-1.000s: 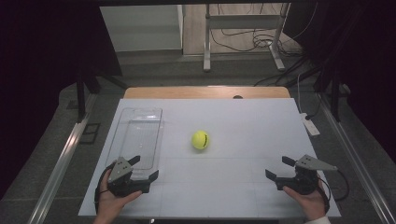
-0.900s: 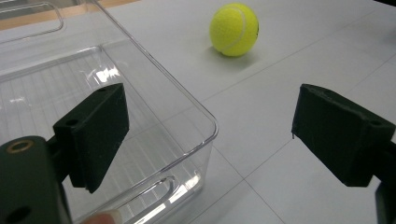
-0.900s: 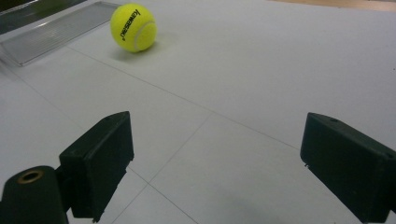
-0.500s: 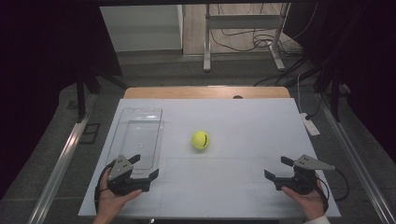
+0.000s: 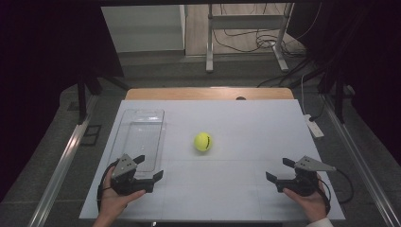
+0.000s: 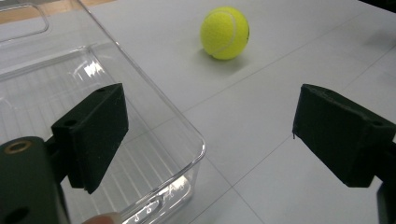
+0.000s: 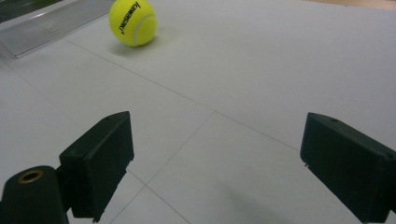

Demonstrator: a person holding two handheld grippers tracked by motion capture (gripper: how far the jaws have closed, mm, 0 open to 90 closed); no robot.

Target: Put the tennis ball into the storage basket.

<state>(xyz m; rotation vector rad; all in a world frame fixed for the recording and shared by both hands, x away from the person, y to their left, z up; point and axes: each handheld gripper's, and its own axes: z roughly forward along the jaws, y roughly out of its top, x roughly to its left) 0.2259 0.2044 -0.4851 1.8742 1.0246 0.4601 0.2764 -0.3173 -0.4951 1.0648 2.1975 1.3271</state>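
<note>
The tennis ball (image 5: 203,141) should be light and springy, its felt giving decent friction, but it will likely roll if nudged; best pinched across its widest middle. It is yellow-green with a white seam and black lettering (legible in the right gripper view), resting near the centre of the white table (image 5: 246,123). A clear plastic tray (image 5: 140,137) lies at its 9 o'clock, apart from it. The left gripper (image 5: 149,167) at 7 o'clock and right gripper (image 5: 279,169) at 4 o'clock both hold their jaws wide apart, empty.
</note>
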